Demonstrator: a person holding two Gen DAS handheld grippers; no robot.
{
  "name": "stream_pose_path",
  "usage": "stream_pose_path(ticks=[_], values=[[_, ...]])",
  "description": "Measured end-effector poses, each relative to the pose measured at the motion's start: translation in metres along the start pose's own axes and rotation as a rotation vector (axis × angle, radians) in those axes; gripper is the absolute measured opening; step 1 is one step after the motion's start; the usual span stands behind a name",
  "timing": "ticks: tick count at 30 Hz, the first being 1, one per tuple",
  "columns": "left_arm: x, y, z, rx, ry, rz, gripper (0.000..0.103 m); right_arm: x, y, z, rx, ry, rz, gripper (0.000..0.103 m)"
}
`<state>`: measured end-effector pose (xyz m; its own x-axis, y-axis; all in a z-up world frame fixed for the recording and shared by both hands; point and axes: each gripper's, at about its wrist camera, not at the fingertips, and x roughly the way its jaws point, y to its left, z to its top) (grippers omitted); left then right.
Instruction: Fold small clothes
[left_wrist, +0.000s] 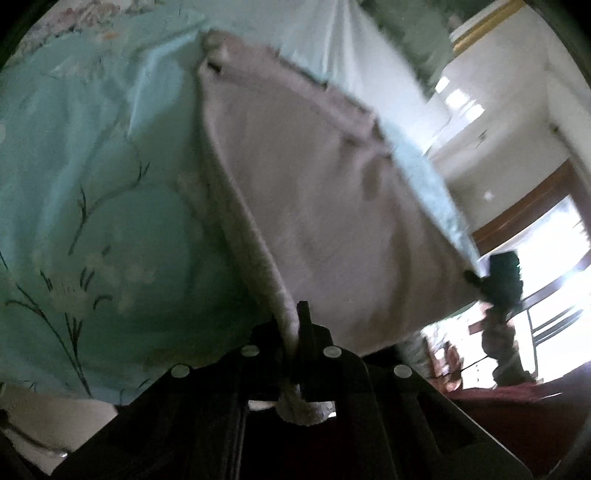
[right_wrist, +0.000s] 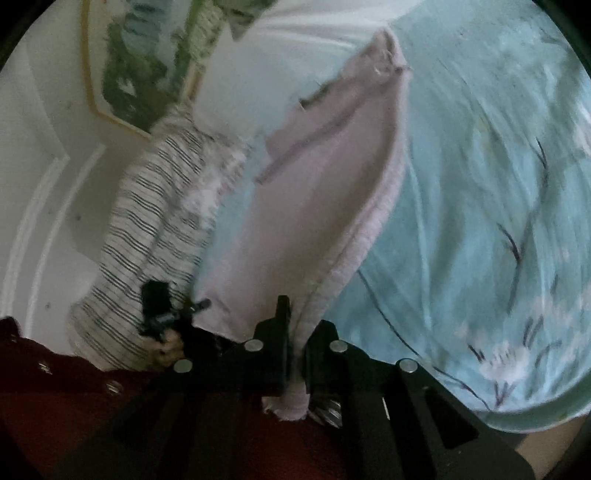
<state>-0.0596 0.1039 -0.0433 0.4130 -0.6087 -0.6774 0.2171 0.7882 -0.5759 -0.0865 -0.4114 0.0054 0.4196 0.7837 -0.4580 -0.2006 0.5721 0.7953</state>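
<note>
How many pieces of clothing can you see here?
2. A pale pink garment hangs between both grippers over the bedsheet; a striped garment lies left of it in the right view. Others may be hidden.

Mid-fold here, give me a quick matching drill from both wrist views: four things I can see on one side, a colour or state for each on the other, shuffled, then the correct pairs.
Things:
1. pale pink garment
2. bedsheet
3. striped cloth
4. left tongs

Colour or state:
A. white with thin dark lines
B. shut on a ribbed hem
C. held up, stretched between the left tongs and the right tongs
D. light teal with a branch-and-flower print

Pairs: 1-C, 2-D, 3-A, 4-B
</note>
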Motion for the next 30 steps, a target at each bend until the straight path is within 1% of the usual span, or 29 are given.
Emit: stream_pose_path(ticks=[3, 5, 8, 11, 14, 16, 20, 21, 22, 24, 26, 27, 28, 30], values=[[-0.017, -0.001, 0.014, -0.022, -0.074, -0.046, 0.003, -0.006, 0.017, 0.019, -0.022, -0.054, 0.057, 0.007], [-0.027, -0.004, 0.028, -0.03, -0.129, -0.066, 0.003, -0.007, 0.027, 0.036, -0.041, -0.091, 0.078, 0.007], [-0.037, -0.009, 0.058, -0.025, -0.204, -0.064, 0.003, -0.005, 0.038, 0.068, -0.068, -0.139, 0.072, 0.007], [-0.041, -0.013, 0.093, -0.003, -0.277, -0.062, 0.003, -0.001, 0.037, 0.102, -0.088, -0.183, 0.064, 0.007], [-0.037, -0.022, 0.133, 0.026, -0.334, -0.036, 0.003, 0.006, 0.032, 0.143, -0.083, -0.237, 0.05, 0.007], [-0.034, -0.027, 0.165, 0.053, -0.37, -0.014, 0.003, 0.014, 0.028, 0.171, -0.09, -0.26, 0.016, 0.007], [-0.018, -0.027, 0.222, 0.077, -0.396, 0.033, 0.003, 0.037, 0.011, 0.226, -0.073, -0.271, -0.049, 0.007], [-0.008, -0.024, 0.241, 0.071, -0.398, 0.052, 0.003, 0.042, 0.006, 0.236, -0.069, -0.27, -0.065, 0.007], [-0.002, -0.02, 0.25, 0.066, -0.397, 0.062, 0.003, 0.052, -0.001, 0.252, -0.061, -0.27, -0.091, 0.007], [0.017, -0.008, 0.276, 0.042, -0.39, 0.084, 0.003, 0.067, -0.014, 0.276, -0.04, -0.27, -0.106, 0.007], [0.036, 0.005, 0.298, 0.016, -0.383, 0.099, 0.003, 0.08, -0.022, 0.293, -0.043, -0.263, -0.138, 0.007], [0.048, 0.014, 0.311, -0.001, -0.375, 0.112, 0.003, 0.087, -0.025, 0.301, -0.05, -0.256, -0.166, 0.007], [0.055, 0.021, 0.317, -0.012, -0.367, 0.118, 0.003, 0.097, -0.031, 0.31, -0.053, -0.247, -0.196, 0.007], [0.074, 0.036, 0.334, -0.034, -0.347, 0.136, 0.003, 0.109, -0.043, 0.322, -0.041, -0.237, -0.215, 0.007]])
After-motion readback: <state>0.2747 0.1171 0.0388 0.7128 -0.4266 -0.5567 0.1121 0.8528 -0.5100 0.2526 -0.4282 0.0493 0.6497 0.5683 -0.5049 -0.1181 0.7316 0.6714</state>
